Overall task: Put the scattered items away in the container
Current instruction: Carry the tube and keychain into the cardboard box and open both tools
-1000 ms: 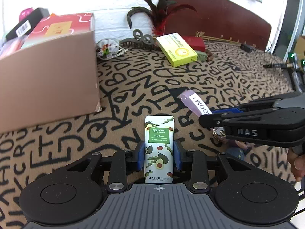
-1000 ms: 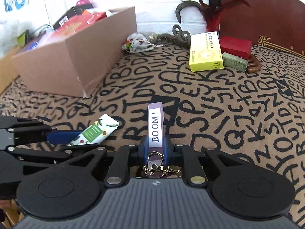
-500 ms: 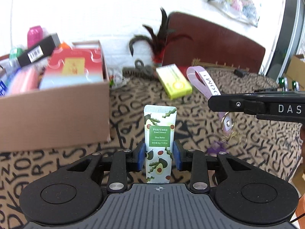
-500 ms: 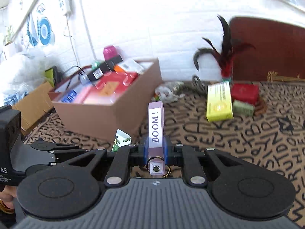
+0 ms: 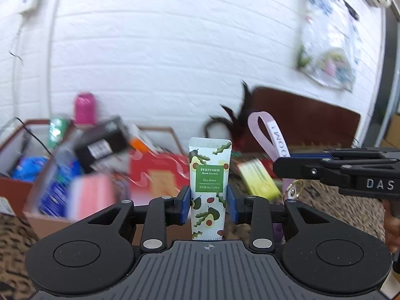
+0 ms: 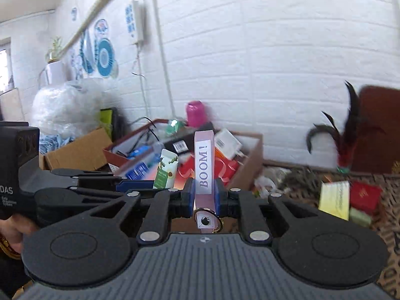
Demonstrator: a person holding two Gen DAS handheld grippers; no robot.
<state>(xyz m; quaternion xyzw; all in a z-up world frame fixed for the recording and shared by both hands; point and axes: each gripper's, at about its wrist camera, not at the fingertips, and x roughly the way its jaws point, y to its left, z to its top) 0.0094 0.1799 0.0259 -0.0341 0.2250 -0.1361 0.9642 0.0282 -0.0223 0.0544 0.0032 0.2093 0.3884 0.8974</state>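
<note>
I am gripping the hand cream tube (image 5: 209, 190) upright in my left gripper (image 5: 209, 203), pads clenched on its sides. My right gripper (image 6: 204, 197) is clamping the pink strap (image 6: 204, 172) marked BOOM. The cardboard box (image 6: 246, 168), crowded with packages, is sitting at twelve o'clock beyond both; the yellow box (image 6: 335, 200) is lying at three o'clock.

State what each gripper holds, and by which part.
Left gripper: hand cream tube, by its lower body. Right gripper: BOOM! keychain strap, just above its ring.
</note>
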